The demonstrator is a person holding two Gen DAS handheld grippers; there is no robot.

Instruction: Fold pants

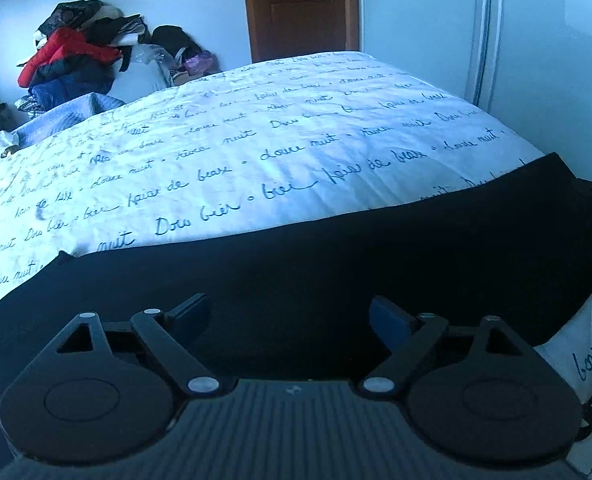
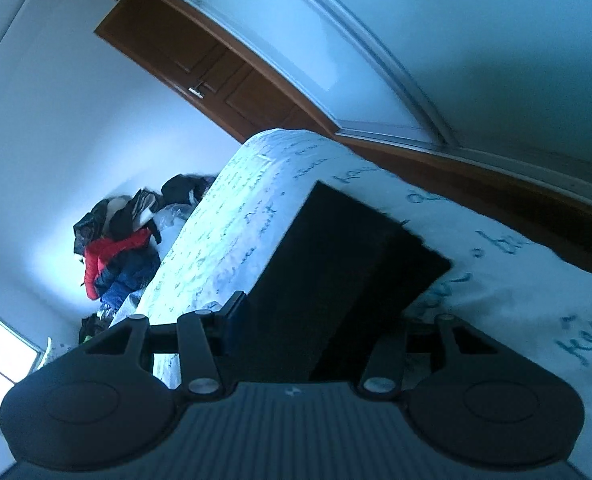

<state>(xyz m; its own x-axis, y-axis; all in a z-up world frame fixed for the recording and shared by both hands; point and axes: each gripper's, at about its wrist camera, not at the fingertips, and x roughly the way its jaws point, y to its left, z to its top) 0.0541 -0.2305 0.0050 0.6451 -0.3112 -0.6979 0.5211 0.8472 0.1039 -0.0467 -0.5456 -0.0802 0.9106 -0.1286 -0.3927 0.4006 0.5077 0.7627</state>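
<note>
Black pants (image 1: 336, 256) lie flat on the bed, spread across the near part of the left wrist view. My left gripper (image 1: 291, 316) is open just above the dark cloth, fingers wide apart and empty. In the right wrist view, tilted sideways, the pants (image 2: 336, 248) show as a dark folded slab running away along the bed. My right gripper (image 2: 320, 320) is open, its fingers either side of the near end of the cloth; its right finger is hard to make out against the black fabric.
The bed has a white cover with blue script writing (image 1: 255, 132). A pile of clothes with a red jacket (image 1: 71, 56) lies beyond the far left side. A brown door (image 1: 300, 8) and white wardrobe (image 1: 516, 40) stand behind the bed.
</note>
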